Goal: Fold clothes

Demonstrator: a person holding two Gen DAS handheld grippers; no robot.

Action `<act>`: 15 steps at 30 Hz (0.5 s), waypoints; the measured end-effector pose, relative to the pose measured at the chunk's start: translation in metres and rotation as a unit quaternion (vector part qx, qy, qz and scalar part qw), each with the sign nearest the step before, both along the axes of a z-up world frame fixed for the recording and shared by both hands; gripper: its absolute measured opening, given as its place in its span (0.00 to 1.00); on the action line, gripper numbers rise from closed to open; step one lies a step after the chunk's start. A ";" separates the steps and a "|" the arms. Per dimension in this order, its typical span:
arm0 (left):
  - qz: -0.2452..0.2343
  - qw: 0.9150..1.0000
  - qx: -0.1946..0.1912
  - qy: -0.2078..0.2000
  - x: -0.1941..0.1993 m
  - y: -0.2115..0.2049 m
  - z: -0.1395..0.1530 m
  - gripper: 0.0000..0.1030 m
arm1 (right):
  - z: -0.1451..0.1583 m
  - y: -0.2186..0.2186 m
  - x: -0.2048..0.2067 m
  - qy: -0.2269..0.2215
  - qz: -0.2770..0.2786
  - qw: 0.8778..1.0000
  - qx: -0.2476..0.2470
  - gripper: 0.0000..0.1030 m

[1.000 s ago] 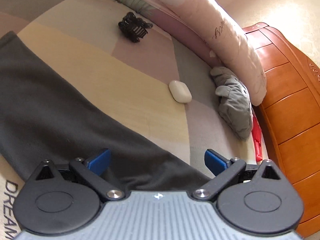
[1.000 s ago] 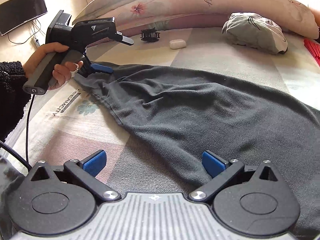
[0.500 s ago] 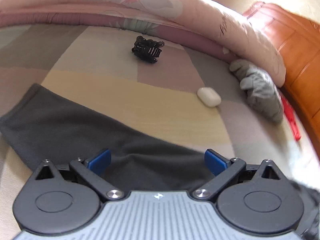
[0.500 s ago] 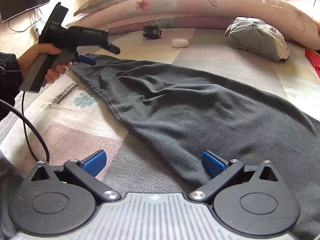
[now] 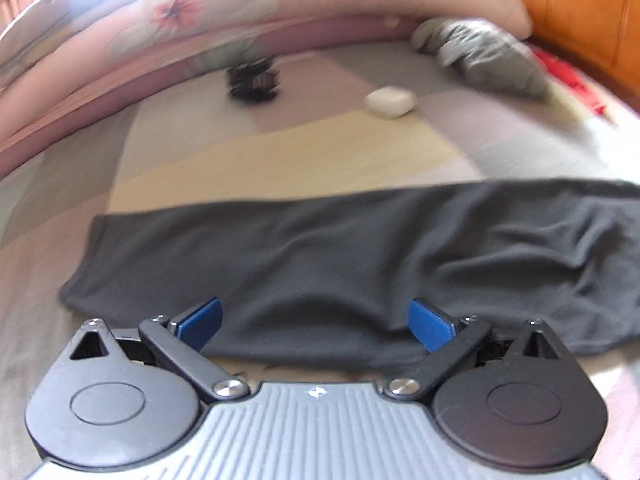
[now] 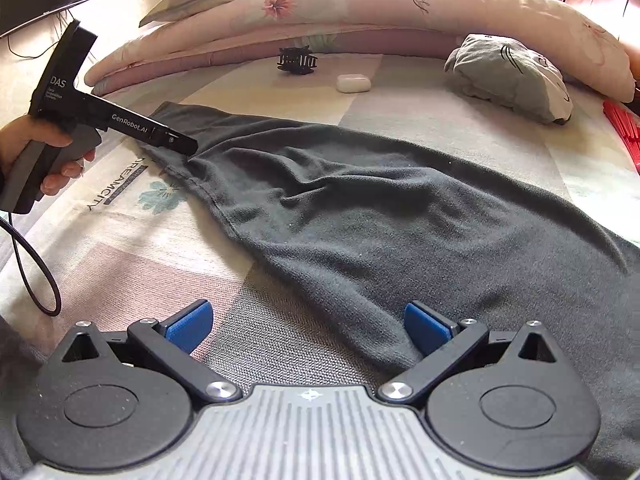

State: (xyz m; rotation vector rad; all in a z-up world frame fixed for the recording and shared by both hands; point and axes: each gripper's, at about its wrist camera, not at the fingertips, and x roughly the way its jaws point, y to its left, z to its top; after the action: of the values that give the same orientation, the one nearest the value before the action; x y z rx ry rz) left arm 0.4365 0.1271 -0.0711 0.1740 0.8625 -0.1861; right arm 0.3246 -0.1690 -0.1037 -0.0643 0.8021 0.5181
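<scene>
A long dark grey garment (image 6: 360, 216) lies stretched across the bed, running from the far left toward the near right. In the left wrist view its narrow end (image 5: 320, 256) lies flat and crosswise, its near edge between my open blue fingers. My left gripper (image 5: 316, 320) is open and empty just over that edge; it also shows in the right wrist view (image 6: 176, 144), held by a hand at the garment's far left end. My right gripper (image 6: 310, 326) is open and empty, with the garment's near edge by its right finger (image 6: 426, 326).
A black hair claw (image 6: 297, 60) and a white earbud case (image 6: 353, 82) lie on the bed beyond the garment. A crumpled grey garment (image 6: 512, 76) sits against the pink floral quilt (image 6: 360, 4). Red sticks (image 6: 624, 128) lie at the right edge. A wooden headboard (image 5: 580, 4) stands far right.
My left gripper swung round and tilted down to face the garment's end squarely, now lying crosswise in its view. The right gripper stayed almost still. Both stayed open.
</scene>
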 end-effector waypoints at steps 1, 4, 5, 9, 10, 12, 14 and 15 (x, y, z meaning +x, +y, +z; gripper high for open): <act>-0.015 1.000 -0.004 0.006 0.001 -0.006 -0.003 0.96 | 0.000 0.000 0.000 0.000 0.000 1.000 -0.002 1.00; -0.037 0.998 0.030 0.031 0.001 -0.020 -0.018 0.98 | 0.000 -0.002 0.001 0.002 0.005 1.000 0.001 1.00; -0.030 0.999 0.018 0.032 -0.002 -0.015 -0.020 0.98 | 0.000 -0.003 0.001 0.003 0.006 1.000 0.004 1.00; -0.015 0.999 0.004 0.047 -0.014 0.008 -0.019 0.99 | 0.000 -0.003 0.002 0.005 0.004 1.000 0.008 1.00; -0.011 0.999 0.015 0.052 -0.015 0.008 -0.017 0.99 | 0.000 -0.002 0.002 0.003 0.004 1.000 0.005 1.00; -0.009 0.999 0.021 0.047 -0.015 0.005 -0.009 0.95 | 0.000 0.000 0.001 0.001 0.003 1.000 0.000 1.00; -0.025 0.999 -0.002 0.026 -0.015 0.000 -0.002 0.95 | 0.000 0.002 0.001 0.000 0.003 1.000 -0.008 1.00; -0.035 0.999 -0.016 0.018 -0.014 -0.003 0.001 0.95 | 0.000 0.003 0.001 0.000 0.003 1.000 -0.010 1.00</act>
State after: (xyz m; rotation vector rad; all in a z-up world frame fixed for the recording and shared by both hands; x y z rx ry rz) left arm 0.4220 0.1241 -0.0704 0.1719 0.8894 -0.2684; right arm 0.3251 -0.1664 -0.1039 -0.0855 0.8065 0.5156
